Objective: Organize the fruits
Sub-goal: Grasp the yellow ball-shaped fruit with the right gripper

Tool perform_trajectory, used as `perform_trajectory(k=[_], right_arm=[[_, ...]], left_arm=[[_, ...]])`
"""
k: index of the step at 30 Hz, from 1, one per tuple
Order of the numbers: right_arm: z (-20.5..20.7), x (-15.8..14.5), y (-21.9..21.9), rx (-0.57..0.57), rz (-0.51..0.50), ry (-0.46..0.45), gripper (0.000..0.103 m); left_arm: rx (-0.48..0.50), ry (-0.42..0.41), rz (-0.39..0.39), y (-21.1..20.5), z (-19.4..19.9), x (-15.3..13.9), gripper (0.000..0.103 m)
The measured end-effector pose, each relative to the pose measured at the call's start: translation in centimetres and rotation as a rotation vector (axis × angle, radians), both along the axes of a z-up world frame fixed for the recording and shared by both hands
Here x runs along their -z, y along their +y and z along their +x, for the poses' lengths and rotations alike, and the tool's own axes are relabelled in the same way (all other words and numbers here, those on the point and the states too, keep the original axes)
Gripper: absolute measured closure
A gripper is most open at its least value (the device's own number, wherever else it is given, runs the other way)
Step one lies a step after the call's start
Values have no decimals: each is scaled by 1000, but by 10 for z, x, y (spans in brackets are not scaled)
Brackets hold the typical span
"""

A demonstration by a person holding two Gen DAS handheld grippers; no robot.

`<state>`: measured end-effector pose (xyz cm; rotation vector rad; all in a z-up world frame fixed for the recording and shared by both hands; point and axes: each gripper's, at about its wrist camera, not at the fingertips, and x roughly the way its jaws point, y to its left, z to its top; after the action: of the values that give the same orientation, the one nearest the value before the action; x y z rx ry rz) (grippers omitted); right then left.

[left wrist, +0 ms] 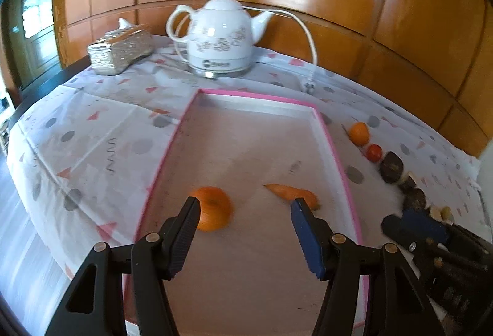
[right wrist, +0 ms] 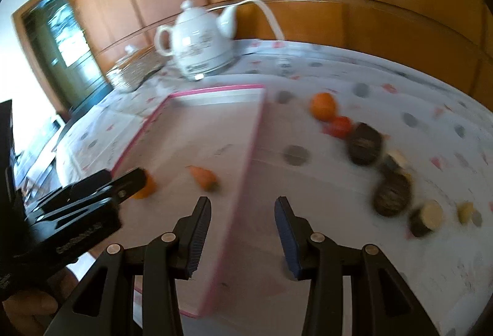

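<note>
From the left wrist, the left gripper (left wrist: 245, 203) hangs with its tongs apart and empty over a pink-rimmed tray (left wrist: 338, 163). On the tray lie a round, glossy orange (left wrist: 217, 209) and a tapered carrot (left wrist: 291, 192). A white kettle (left wrist: 220, 37) bears a logo too small to read.

From the right wrist, the right gripper (right wrist: 243, 203) is spread wide over the tray's right rim (right wrist: 246, 163). A tangerine (right wrist: 323, 106), a tomato (right wrist: 340, 126) and dark fruits (right wrist: 365, 144) lie in a row on the cloth.

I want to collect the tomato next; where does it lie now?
The tomato lies on the tablecloth, outside the tray on its right, between the small orange and a dark fruit.
</note>
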<state>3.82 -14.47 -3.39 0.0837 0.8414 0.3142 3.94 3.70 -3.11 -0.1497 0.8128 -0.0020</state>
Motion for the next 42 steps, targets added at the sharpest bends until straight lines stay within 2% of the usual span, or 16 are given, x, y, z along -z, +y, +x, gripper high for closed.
perform_trajectory(k=[12,31,39,42], right_arm=[[-13,11,-90,255,-2,17,59],[-19,27,-205,577,-32,48,60],[-5,32,-229,635,-61,67,59],[6,35,-229,630,-94,76,55]], left_arm=[[100,10,-12,-38,-1,0,41],[211,16,-1,-92,10,-1,41],[207,19,-6,-102,15,-1,40],[202,19,-5,-105,17,-1,36]])
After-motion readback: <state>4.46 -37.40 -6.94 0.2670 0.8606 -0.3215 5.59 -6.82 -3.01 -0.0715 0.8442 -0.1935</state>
